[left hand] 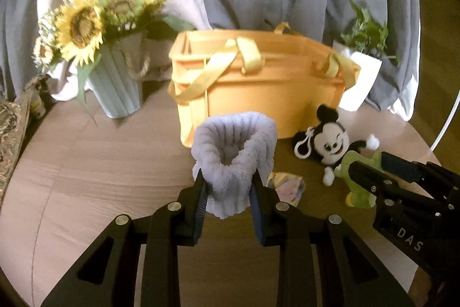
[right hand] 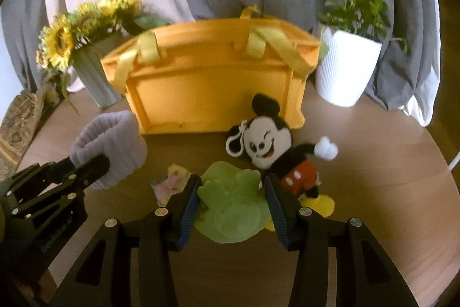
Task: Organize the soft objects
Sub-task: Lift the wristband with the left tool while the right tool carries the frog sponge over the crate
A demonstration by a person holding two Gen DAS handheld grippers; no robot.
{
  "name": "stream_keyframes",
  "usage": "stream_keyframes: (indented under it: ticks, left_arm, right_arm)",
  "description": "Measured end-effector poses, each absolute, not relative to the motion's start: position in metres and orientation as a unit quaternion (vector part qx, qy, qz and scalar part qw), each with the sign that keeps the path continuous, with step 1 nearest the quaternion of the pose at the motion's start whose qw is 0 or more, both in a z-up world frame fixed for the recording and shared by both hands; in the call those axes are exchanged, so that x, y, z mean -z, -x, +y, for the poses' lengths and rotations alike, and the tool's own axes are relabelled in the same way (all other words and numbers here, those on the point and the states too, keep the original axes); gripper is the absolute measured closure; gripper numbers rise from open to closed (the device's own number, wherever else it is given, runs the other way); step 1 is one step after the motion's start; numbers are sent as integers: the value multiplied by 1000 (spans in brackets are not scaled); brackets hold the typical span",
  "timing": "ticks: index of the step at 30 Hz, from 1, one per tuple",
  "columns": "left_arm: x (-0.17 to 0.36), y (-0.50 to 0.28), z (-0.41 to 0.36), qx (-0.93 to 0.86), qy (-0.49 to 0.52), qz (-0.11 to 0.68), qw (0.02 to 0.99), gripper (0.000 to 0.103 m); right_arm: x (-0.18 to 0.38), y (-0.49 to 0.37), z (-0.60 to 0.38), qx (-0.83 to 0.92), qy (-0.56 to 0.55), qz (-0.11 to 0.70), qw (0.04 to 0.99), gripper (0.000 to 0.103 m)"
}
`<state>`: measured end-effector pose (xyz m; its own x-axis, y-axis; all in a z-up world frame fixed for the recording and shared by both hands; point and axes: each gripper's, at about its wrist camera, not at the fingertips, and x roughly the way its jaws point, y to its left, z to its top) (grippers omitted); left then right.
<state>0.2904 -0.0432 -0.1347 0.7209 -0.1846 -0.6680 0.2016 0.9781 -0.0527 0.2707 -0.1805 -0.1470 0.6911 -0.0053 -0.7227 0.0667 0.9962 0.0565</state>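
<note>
My left gripper [left hand: 228, 184] is shut on a fluffy lavender sock [left hand: 234, 157], held cuff-up above the table in front of the orange basket [left hand: 258, 94]. In the right wrist view the lavender sock [right hand: 112, 146] hangs at the left in the left gripper [right hand: 89, 167]. My right gripper [right hand: 231, 186] is shut on a green plush toy [right hand: 233, 209], lifted just off the table. A mouse plush [right hand: 273, 146] with a white clip lies right of it, near the orange basket [right hand: 212, 82]. From the left wrist view the right gripper [left hand: 362, 174] grips the green plush [left hand: 359, 163] beside the mouse plush [left hand: 330, 143].
A sunflower vase [left hand: 115, 82] stands left of the basket and a white potted plant [right hand: 345, 65] right of it. A small pastel cloth [right hand: 169, 183] lies on the wooden table [left hand: 100, 163]. Grey and white curtains hang behind. A patterned object [left hand: 11, 128] sits at the far left.
</note>
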Motion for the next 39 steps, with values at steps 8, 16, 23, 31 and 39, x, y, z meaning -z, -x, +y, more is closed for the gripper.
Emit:
stream_keyframes:
  ticks: [8,16,23,31,39]
  left_arm:
    - [99,-274,-54,93,-7,325,941,75]
    - [71,-264,-59,86,-3,292,952,75]
    - [49,-260,-63,83,-1,261,962,75]
    - [30,-262,-66,79,1,231,970,75]
    - [17,-272,-70,75,0,207,975,75]
  right_arm:
    - [115,-260,-195,5,-41,359,933,56]
    - [83,-251,-206,1,-42,318,947,56]
    - [56,-247,-211,0,-41,282,958,56]
    - [31,-248,-217,-2,-37,242,970,56]
    - [17,-257,-222,-9,-35,217,976,56]
